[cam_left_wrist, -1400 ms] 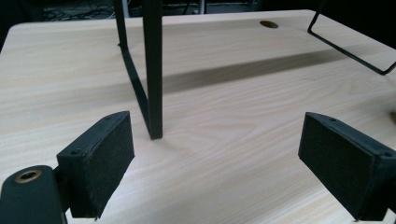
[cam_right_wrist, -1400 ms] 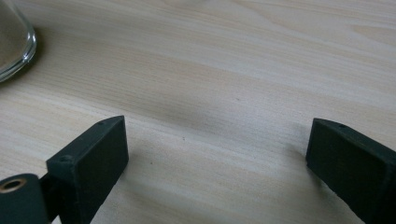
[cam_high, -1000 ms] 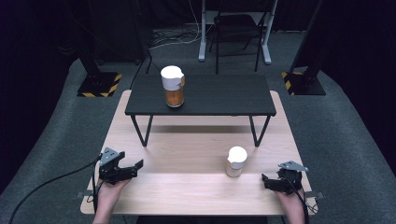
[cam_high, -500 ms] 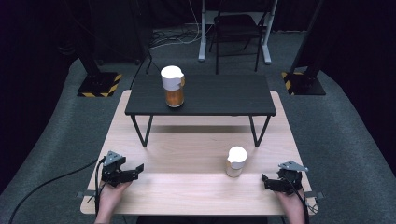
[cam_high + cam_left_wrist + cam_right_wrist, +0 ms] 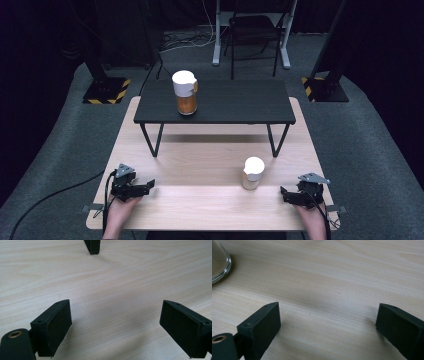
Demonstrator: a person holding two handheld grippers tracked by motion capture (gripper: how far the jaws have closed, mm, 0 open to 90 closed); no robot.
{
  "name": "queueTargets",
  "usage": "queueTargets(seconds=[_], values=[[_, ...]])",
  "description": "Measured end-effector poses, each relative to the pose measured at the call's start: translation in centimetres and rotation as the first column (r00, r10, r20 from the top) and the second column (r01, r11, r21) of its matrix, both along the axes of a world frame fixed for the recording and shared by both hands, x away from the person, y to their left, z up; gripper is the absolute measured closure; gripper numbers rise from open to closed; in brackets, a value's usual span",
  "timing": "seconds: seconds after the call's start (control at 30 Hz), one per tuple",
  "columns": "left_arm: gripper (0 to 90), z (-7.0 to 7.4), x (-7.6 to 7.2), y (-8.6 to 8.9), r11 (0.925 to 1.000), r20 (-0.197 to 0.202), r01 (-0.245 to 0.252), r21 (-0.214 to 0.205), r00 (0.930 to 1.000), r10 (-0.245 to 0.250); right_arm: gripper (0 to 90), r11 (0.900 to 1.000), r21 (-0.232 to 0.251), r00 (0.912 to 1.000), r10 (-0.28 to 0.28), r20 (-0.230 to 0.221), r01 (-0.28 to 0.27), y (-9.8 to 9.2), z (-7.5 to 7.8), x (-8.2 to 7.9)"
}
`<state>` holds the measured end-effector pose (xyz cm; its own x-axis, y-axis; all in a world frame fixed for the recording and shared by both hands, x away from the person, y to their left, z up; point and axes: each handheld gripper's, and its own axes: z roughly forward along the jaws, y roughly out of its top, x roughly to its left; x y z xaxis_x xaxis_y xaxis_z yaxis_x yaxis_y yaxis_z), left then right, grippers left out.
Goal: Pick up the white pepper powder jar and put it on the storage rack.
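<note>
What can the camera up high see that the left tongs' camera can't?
High view alone: the tall jar with a white lid on the black shelf, the small jar on the wooden table, the right tongs and the person's hands. Left gripper view alone: a close look at the left tongs, jaws wide apart with bare wood between them. Both share the wooden table and a black shelf leg.
</note>
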<state>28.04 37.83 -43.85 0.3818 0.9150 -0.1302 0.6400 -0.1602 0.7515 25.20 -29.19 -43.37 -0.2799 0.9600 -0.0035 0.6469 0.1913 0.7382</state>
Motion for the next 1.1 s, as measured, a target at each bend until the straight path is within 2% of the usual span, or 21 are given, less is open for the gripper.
queueTargets(seconds=[0.1,0.27,0.47,0.63,0.93,1.1], values=[[9.9,0.0,0.2,-0.3,1.0000,-0.010,0.000,0.006,0.9999,0.000,5.2,1.0000,0.000,1.0000,0.000,0.000,0.000,0.0,0.0,0.0],[9.5,-0.1,0.1,-0.8,0.9998,-0.004,-0.007,0.021,1.0000,0.007,5.9,1.0000,0.002,1.0000,-0.001,0.002,0.001,0.0,0.0,-0.1],[9.8,-0.1,-0.2,-1.8,0.9962,0.016,-0.014,0.086,0.9998,0.012,7.5,0.9999,0.009,1.0000,-0.007,0.004,0.007,-0.1,0.0,-0.2],[8.2,0.0,-0.1,-2.2,0.9922,0.016,-0.015,0.124,0.9998,0.013,8.0,0.9998,0.020,0.9999,0.006,0.010,-0.006,-0.3,0.1,-0.3],[6.1,0.0,0.0,-2.1,0.9922,0.013,-0.009,0.125,0.9999,0.008,8.5,0.9989,0.039,0.9977,0.026,0.062,-0.028,-0.3,0.5,-1.4],[6.0,0.0,0.0,-2.1,0.9921,0.013,-0.008,0.125,0.9999,0.006,9.0,0.9965,0.067,0.9941,0.043,0.100,-0.050,-0.4,0.9,-2.0]])
